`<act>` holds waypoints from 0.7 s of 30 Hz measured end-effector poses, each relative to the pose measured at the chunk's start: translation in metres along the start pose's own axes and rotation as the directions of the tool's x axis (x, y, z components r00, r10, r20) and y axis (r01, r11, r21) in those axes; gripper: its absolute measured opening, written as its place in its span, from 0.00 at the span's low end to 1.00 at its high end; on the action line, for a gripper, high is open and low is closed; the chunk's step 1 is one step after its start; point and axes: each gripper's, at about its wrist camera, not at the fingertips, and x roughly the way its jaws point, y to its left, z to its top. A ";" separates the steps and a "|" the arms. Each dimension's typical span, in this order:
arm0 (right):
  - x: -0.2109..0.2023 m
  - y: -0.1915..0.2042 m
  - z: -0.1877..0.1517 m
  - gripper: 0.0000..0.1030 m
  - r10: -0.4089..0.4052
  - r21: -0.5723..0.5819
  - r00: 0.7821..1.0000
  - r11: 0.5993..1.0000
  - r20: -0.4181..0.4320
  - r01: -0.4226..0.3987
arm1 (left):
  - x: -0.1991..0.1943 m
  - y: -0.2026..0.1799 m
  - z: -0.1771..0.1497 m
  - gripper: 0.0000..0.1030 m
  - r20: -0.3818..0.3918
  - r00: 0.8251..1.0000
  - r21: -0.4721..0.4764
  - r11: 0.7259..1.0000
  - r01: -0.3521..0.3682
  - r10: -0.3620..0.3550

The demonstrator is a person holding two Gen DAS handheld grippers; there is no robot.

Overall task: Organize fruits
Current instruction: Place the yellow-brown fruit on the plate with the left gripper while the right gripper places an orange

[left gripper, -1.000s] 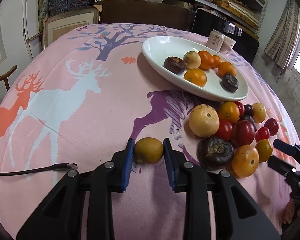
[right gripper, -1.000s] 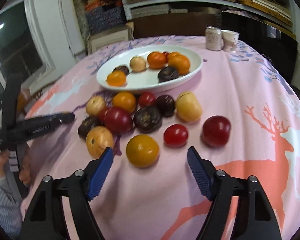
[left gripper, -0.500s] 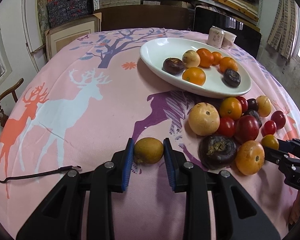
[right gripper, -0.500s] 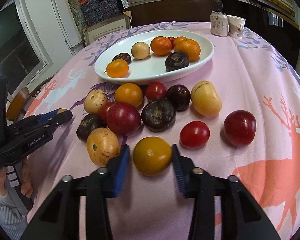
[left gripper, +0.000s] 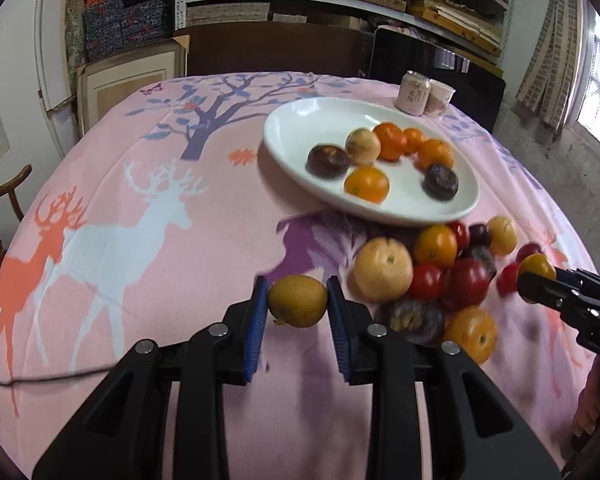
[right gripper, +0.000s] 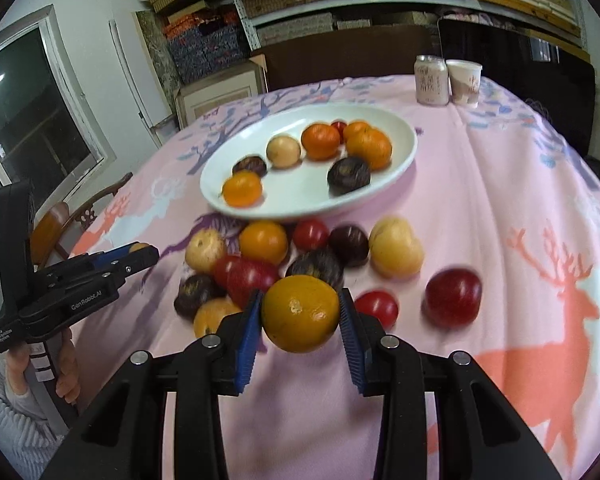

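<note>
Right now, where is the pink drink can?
The pink can stands at the table's far side in the right wrist view, beyond the white plate, right beside a paper cup.

My two wrist views ride low and close, tilted down across the desk [left gripper: 148,208]; both share the white plate [left gripper: 300,128] [right gripper: 236,200].

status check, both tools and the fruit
Left tool shut on brown fruit. Right tool shut on orange fruit. Path to plate open.
</note>
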 end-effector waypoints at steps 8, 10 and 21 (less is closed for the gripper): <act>0.024 -0.013 0.071 0.37 -0.012 -0.002 0.998 1.000 0.062 0.012 | 0.026 -0.015 0.090 0.28 0.054 0.998 0.014 1.000 0.016 -0.016; 0.039 -0.016 0.085 0.37 -0.025 0.001 0.997 1.000 0.074 0.025 | 0.041 -0.018 0.106 0.28 0.047 0.999 0.009 1.000 0.016 -0.016; 0.042 -0.035 0.098 0.67 -0.054 0.030 0.985 0.998 0.163 0.049 | 0.084 -0.010 0.117 0.62 0.027 1.000 -0.014 1.000 -0.011 0.011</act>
